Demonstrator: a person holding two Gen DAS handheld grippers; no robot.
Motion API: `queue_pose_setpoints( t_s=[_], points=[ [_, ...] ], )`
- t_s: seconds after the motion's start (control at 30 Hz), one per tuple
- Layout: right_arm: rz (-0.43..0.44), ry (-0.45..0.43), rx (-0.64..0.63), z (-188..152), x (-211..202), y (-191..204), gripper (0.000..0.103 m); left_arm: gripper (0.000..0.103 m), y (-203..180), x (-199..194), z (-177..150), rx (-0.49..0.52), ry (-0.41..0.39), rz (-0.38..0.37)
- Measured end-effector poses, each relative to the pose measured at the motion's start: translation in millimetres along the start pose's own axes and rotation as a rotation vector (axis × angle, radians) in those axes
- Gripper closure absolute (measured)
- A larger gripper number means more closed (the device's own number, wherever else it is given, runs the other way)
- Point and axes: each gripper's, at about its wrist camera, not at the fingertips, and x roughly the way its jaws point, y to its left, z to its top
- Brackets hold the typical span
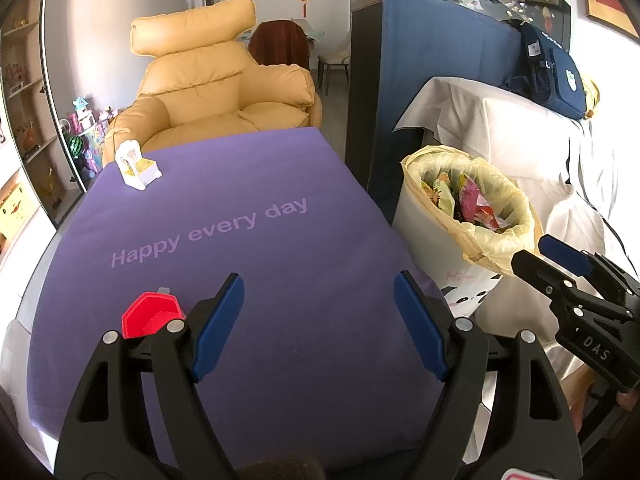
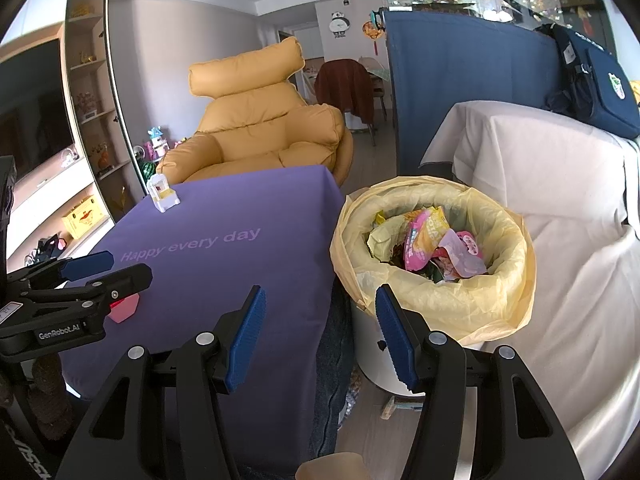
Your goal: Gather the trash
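The left gripper (image 1: 320, 324) is spread wide with nothing in it, low over the purple worktop (image 1: 280, 248). The right gripper (image 2: 320, 332) is spread wide too and holds nothing; it hangs by the worktop's edge, near the trash bin (image 2: 436, 304). The bin has a yellow bag in it and is already full of bright wrappers (image 2: 436, 248). Two small things are left on the worktop. A red plastic piece (image 1: 150, 314) sits just beside the left gripper's left finger. A little white and yellow box (image 1: 138, 168) stands at the far corner, well apart from both grippers. The red piece looks light, hard and smooth, so it might slip; I think the best hold is across its flat sides. The white box looks light too, but thin, and a hard squeeze could crush it. I would hold it gently by its base. I cannot tell if either one is really trash.
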Motion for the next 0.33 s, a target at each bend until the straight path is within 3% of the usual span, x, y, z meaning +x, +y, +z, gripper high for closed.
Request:
queue_pose_setpoints(
  t_s=[0.33],
  points=[
    [0.017, 0.031, -0.009, 2, 16, 2, 0.049, 0.033, 15, 6, 7, -0.028, 0.006, 0.009]
  ],
)
